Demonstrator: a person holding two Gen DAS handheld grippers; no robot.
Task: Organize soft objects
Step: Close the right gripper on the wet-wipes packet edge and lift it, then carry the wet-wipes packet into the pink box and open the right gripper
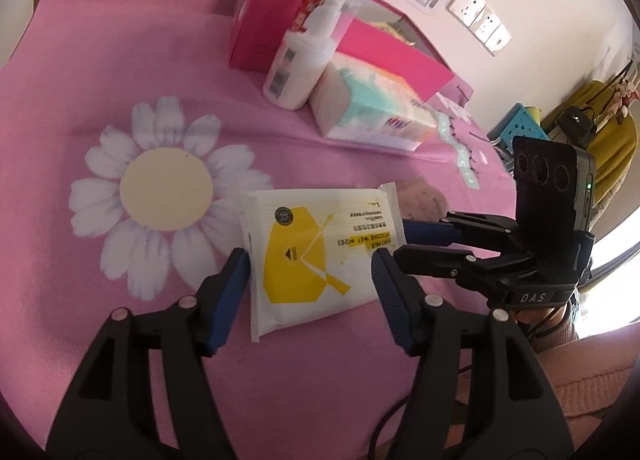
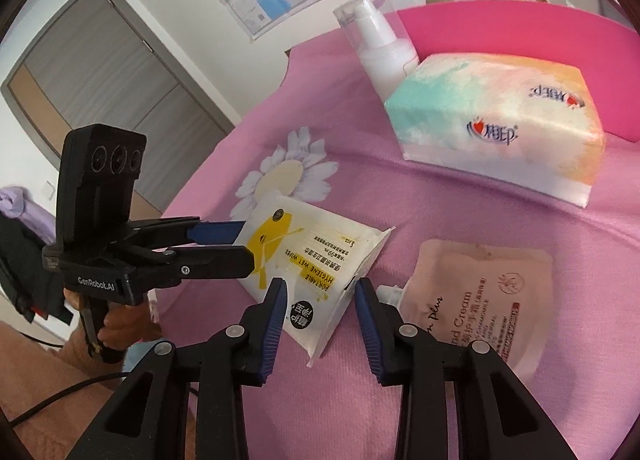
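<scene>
A white and yellow wet wipes pack (image 1: pixel 316 256) (image 2: pixel 312 260) lies flat on the pink cloth (image 1: pixel 120 60). My left gripper (image 1: pixel 310 264) is open, with its fingers on either side of the pack's near end. My right gripper (image 2: pixel 320 292) is open too, its fingers straddling the pack's other end; it shows from the side in the left wrist view (image 1: pixel 404 240). A pink hand cream pouch (image 2: pixel 484 292) lies just right of the right gripper. A pastel tissue pack (image 1: pixel 372 108) (image 2: pixel 496 112) lies further back.
A white pump bottle (image 1: pixel 304 56) (image 2: pixel 380 44) stands beside the tissue pack. A bright pink open box (image 1: pixel 360 36) (image 2: pixel 520 36) stands behind them, with things inside. A daisy print (image 1: pixel 164 192) marks the cloth. Wall sockets (image 1: pixel 480 16) and a door (image 2: pixel 100 72) are beyond.
</scene>
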